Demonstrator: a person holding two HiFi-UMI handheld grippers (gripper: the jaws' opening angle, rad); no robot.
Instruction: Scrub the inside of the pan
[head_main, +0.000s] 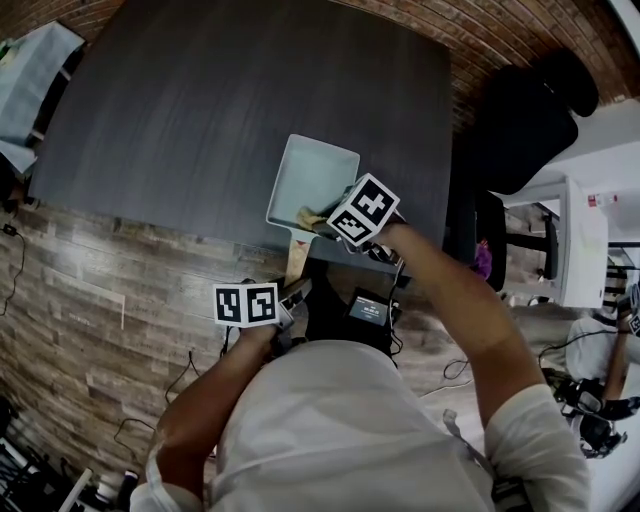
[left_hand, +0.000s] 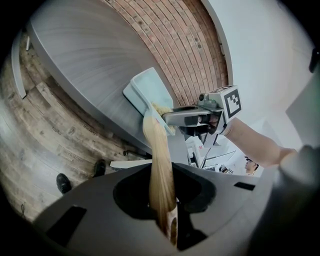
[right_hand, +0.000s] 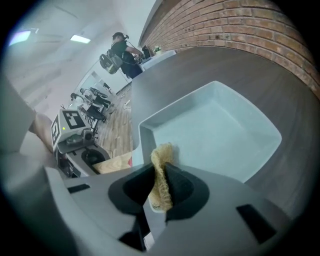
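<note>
Pan (head_main: 312, 178), one pale-blue square, lies at the dark table's (head_main: 180, 110) near edge; left gripper (left_hand: 169, 222) clamps its single wooden handle (left_hand: 159, 160), right gripper (right_hand: 159, 195) pinches one fibrous scrubber (right_hand: 161, 160) at its near corner

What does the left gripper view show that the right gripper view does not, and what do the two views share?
Left gripper view only: a close look at the left gripper shut on the pan's long wooden handle, and the right gripper seen from outside.
Right gripper view only: the whole pale blue inside of the square pan, and that gripper's jaws pinching the yellow fibrous scrub pad.
Both: the pan, the pad at its near edge, the dark grey table and the red brick wall.
</note>
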